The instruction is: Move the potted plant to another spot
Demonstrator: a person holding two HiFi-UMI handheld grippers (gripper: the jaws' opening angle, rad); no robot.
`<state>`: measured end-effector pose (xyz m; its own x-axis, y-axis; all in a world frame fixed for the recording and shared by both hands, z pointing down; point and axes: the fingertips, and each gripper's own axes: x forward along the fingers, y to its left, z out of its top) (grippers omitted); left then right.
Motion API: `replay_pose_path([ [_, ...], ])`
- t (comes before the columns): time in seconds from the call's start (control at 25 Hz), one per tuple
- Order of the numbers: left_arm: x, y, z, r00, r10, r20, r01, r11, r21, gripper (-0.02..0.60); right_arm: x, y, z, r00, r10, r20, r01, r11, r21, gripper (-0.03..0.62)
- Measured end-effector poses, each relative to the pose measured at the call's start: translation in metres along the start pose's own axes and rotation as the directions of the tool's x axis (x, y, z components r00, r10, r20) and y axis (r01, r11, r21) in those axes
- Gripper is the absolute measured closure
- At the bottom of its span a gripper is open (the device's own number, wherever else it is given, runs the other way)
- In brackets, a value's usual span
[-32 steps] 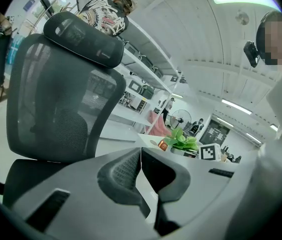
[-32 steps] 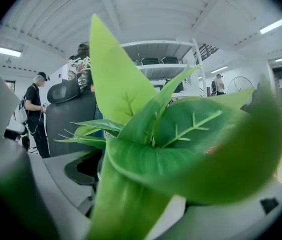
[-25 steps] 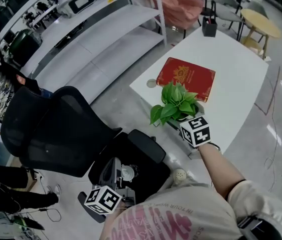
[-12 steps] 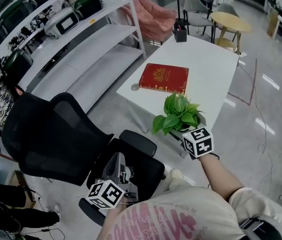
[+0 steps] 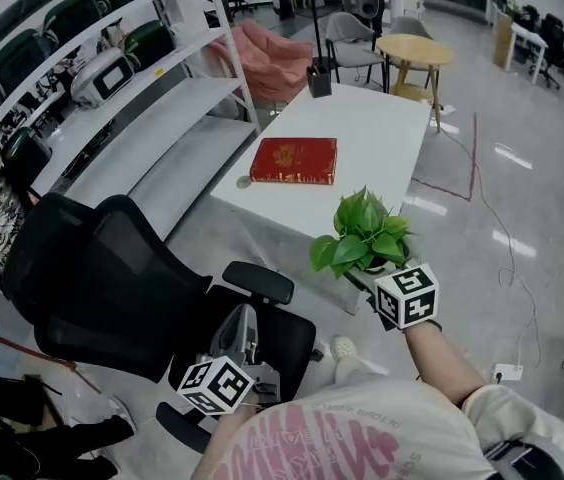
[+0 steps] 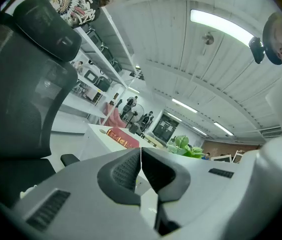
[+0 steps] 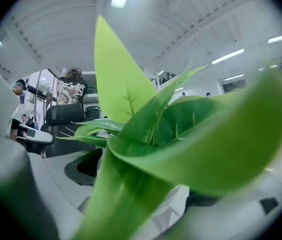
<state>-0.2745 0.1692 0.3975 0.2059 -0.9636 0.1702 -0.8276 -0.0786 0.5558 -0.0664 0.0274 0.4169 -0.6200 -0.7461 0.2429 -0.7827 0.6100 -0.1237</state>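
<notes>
White tabletop (image 5: 382,118) at upper centre bears one red book (image 5: 294,160); fingers of the right gripper (image 5: 387,278) clasp one potted plant (image 5: 364,240) mid-frame; those of the left gripper (image 6: 141,156) are pressed together, empty.

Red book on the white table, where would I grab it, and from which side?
The red book lies flat on the white table, one short end close to the table's edge. Probably pinch that end across its thickness, coming in level from that side, since only the thin edges are exposed.
</notes>
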Motion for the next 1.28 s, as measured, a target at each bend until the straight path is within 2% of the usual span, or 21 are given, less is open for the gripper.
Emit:
replay_pose_path([
  [0.44, -0.055, -0.040, -0.024, 0.995, -0.097, -0.034, 0.098, 0.995, 0.026, 0.557, -0.105, 0.028, 0.025, 0.987, -0.076, 0.145, 0.077, 0.997, -0.004, 0.054],
  [0.72, -0.065, -0.047, -0.033, 0.991, -0.130, -0.029, 0.130, 0.992, -0.002, 0.557, -0.136, 0.032, 0.022, 0.981, -0.111, 0.160, 0.114, 0.993, -0.010, 0.054],
  [0.92, -0.070, -0.083, -0.051, 0.987, -0.153, -0.042, 0.152, 0.988, -0.028, 0.557, -0.166, 0.008, 0.026, 0.979, -0.133, 0.157, 0.133, 0.991, 0.015, 0.054],
  [1.16, -0.071, -0.056, -0.056, 0.989, -0.135, -0.060, 0.131, 0.990, -0.058, 0.557, -0.153, 0.018, 0.024, 0.976, -0.150, 0.159, 0.149, 0.989, 0.015, 0.052],
  [1.28, -0.063, -0.061, -0.057, 0.989, -0.136, -0.062, 0.134, 0.990, -0.044, 0.557, -0.151, 0.012, 0.024, 0.978, -0.141, 0.153, 0.141, 0.990, 0.010, 0.052],
])
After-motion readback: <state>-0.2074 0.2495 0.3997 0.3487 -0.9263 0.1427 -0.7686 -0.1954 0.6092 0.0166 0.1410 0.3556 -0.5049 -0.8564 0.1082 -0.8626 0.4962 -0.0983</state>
